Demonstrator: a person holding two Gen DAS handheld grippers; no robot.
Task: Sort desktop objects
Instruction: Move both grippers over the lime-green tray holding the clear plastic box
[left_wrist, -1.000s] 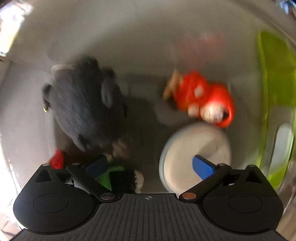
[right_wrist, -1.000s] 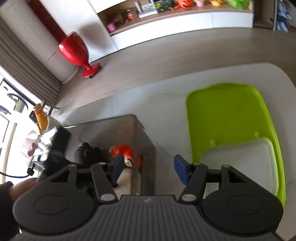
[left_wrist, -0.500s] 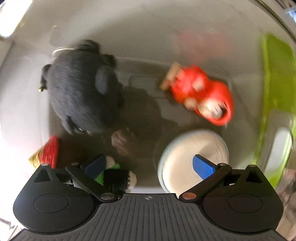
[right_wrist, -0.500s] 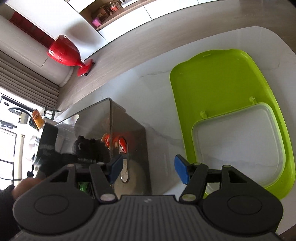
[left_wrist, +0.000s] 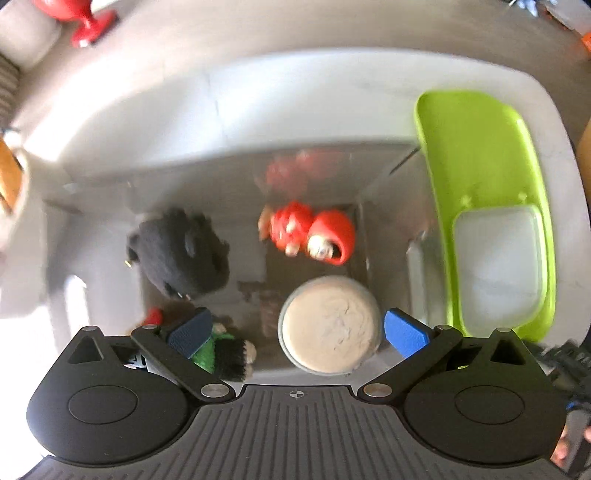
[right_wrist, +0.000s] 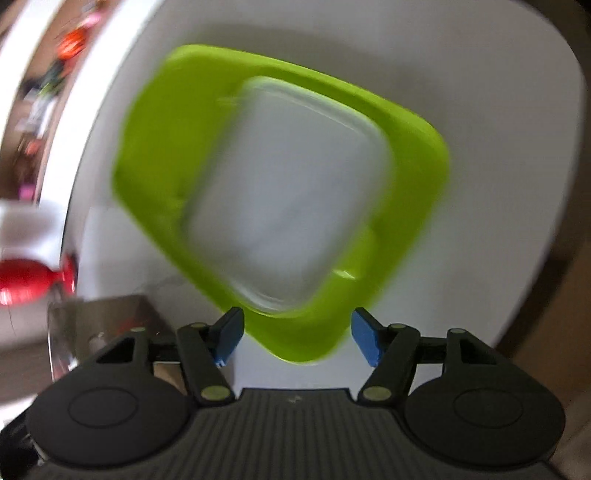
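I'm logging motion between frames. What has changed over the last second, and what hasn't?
The left gripper has pulled up and back from the clear bin, whose rim and the table now show. The right gripper has swung from the bin to over the green lid, the view blurred. Neither took or released anything; both stay open. The black plush, red figure and round white tin lie where they were.

Clear bin (left_wrist: 391, 173) floor crowded: black plush (left_wrist: 177, 251), red figure (left_wrist: 310, 236), white round lid (left_wrist: 328, 325); bare gap mid-floor between them. Green lid (right_wrist: 413, 155) occupies table (right_wrist: 480, 74) beside bin.
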